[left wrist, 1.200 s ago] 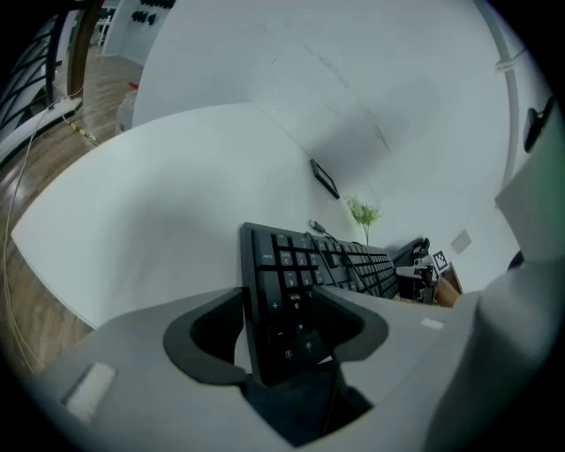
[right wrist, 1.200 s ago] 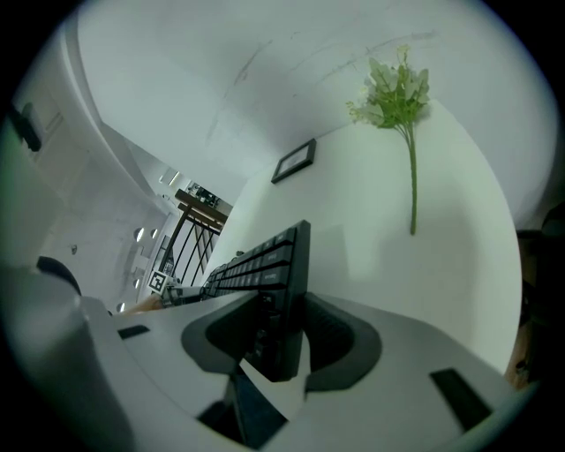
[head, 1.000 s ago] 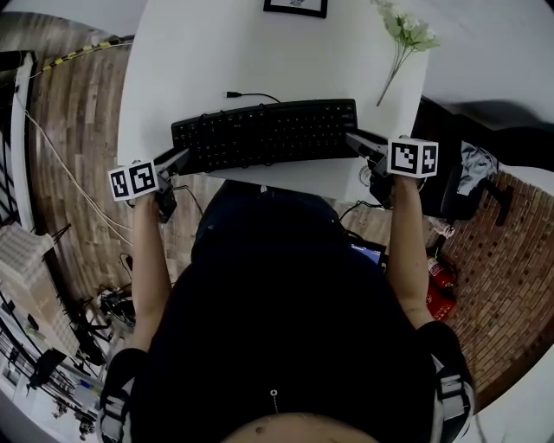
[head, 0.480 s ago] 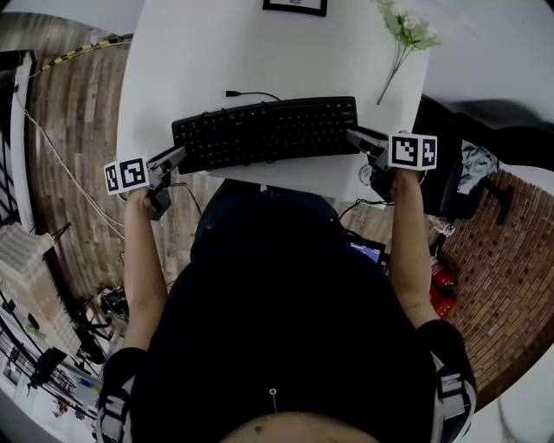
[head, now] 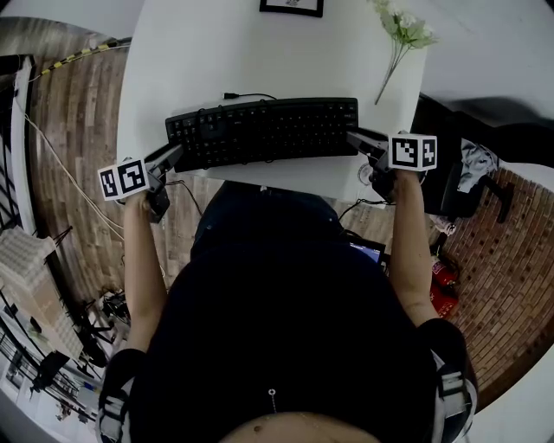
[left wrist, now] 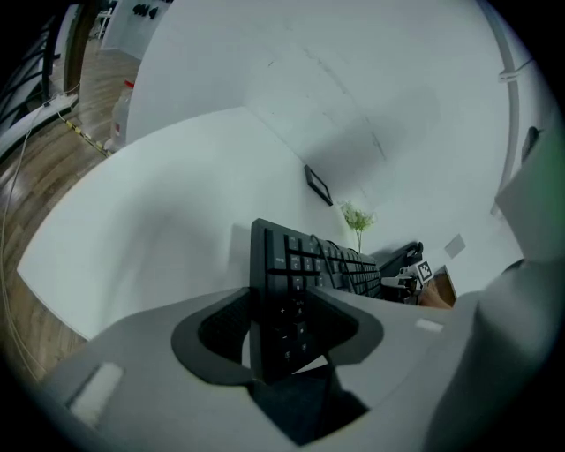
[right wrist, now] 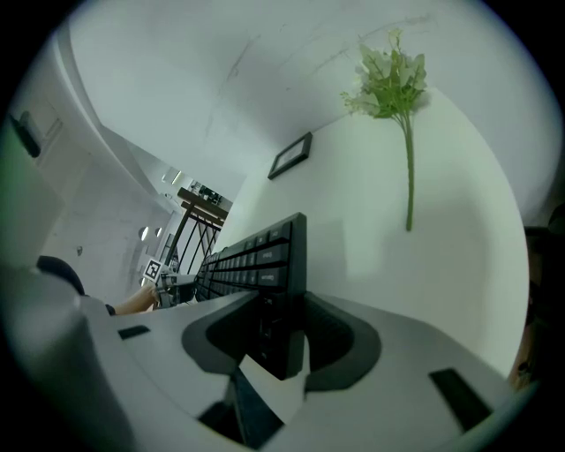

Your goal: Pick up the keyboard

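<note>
Plainly, no brand or lettering can be read: the legends on the keys are too small, and the only bold print is the square black-and-white marker on each gripper's cube.

The black keyboard (head: pixel 264 130) sits keys-up at the near edge of the white surface (head: pixel 286 52). Its long axis runs left to right across the person's front, and its cable (head: pixel 251 93) leaves the far edge near the left end. Whether it has cleared the surface I cannot tell.

The left gripper (head: pixel 173 156) has just been closing, and its fingers are now clamped on the keyboard's left short end (the keys run away from that camera in rows). The right gripper (head: pixel 353 138) has its fingers pressed on the right short end, spread wide enough to take the keyboard's thickness.

Farther back lie a green flower sprig (head: pixel 402 35) and a dark picture frame (head: pixel 292 7).
</note>
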A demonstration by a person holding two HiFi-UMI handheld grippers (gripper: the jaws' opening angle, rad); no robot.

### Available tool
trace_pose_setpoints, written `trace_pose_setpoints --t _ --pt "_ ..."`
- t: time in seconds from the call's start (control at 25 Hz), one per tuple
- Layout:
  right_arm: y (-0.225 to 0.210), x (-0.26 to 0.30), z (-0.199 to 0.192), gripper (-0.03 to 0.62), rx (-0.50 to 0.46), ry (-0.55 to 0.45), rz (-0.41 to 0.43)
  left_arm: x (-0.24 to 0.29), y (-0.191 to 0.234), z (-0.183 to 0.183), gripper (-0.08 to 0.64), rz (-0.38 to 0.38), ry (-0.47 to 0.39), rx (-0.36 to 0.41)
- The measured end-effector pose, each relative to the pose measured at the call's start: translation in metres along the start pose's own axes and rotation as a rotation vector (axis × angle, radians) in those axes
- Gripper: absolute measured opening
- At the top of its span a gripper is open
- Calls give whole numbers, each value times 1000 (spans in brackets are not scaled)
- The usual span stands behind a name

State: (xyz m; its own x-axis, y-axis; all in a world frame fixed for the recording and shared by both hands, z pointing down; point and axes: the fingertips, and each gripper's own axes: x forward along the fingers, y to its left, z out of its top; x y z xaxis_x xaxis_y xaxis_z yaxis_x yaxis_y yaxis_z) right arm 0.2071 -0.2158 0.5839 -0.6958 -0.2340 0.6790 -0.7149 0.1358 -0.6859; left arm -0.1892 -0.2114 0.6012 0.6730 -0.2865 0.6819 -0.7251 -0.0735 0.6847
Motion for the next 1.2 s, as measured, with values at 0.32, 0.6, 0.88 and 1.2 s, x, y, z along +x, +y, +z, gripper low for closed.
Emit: trace_pose_setpoints --t 0.32,0.6,0.88,1.2 --pt "22 -17 14 158 -73 -79 5 -27 -26 25 196 33 -94 103" --pt "58 -51 57 158 -224 -248 13 -58 -64 74 195 46 -270 269" --pt "97 -90 93 158 -384 -400 -8 -92 -107 110 194 46 -471 420" --pt "123 -136 122 156 -533 -615 -3 -125 -160 145 192 33 -729 608"
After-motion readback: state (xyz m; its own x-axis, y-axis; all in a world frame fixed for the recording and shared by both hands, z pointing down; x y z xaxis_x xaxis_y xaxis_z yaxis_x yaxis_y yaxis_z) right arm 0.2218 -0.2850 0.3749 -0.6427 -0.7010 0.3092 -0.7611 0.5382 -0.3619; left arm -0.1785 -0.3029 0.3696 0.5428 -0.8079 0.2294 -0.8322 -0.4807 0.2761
